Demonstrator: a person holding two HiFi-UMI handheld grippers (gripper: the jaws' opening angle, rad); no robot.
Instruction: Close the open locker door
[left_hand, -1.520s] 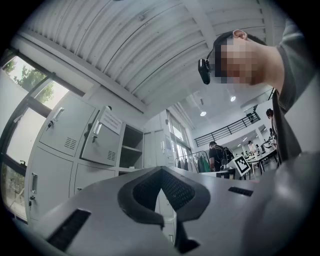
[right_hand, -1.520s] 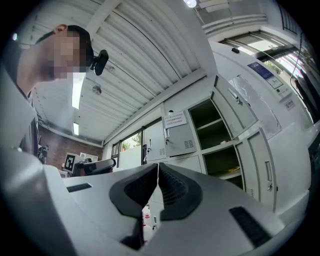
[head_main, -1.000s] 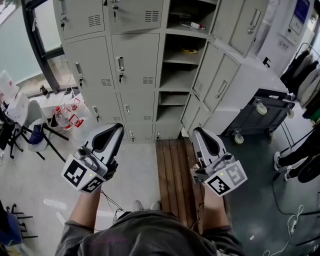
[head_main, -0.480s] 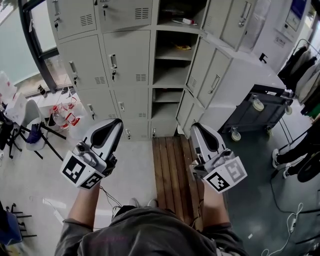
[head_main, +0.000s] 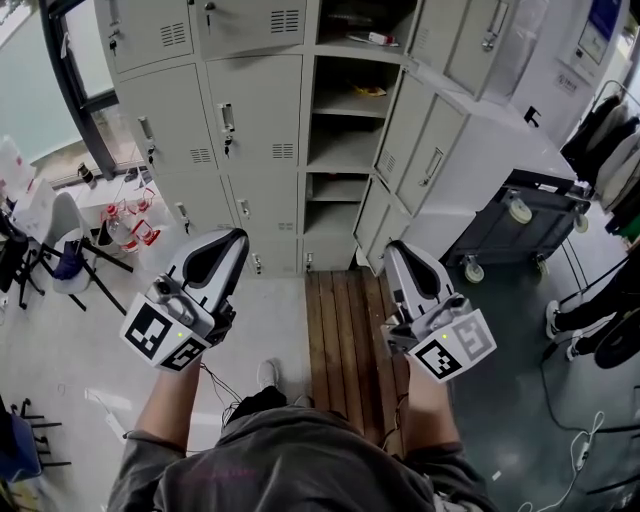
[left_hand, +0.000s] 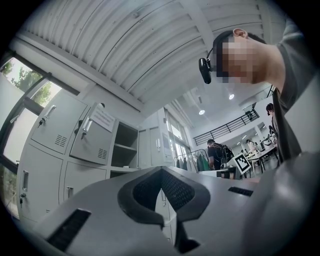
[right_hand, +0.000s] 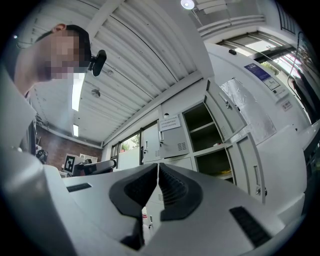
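Note:
A grey locker bank (head_main: 250, 110) fills the top of the head view. Its middle column (head_main: 338, 140) stands open, with several doors swung out to the right, among them one at mid height (head_main: 408, 112) and one beside it (head_main: 436, 165). Both grippers hang in the air in front of the lockers, apart from them and pointing at them. My left gripper (head_main: 238, 236) is shut and holds nothing. My right gripper (head_main: 393, 249) is also shut and empty. The open shelves (right_hand: 206, 129) show in the right gripper view, above the closed jaws.
A wooden slat board (head_main: 345, 330) lies on the floor before the open column. At the right a dark wheeled cart (head_main: 520, 215) stands beside the open doors. At the left are a chair (head_main: 70, 250) and bottles (head_main: 130, 228). Cables (head_main: 585, 450) trail at lower right.
The person has taken a step and the lockers have shifted slightly up and left in the head view. Both grippers keep their pose and stay shut.

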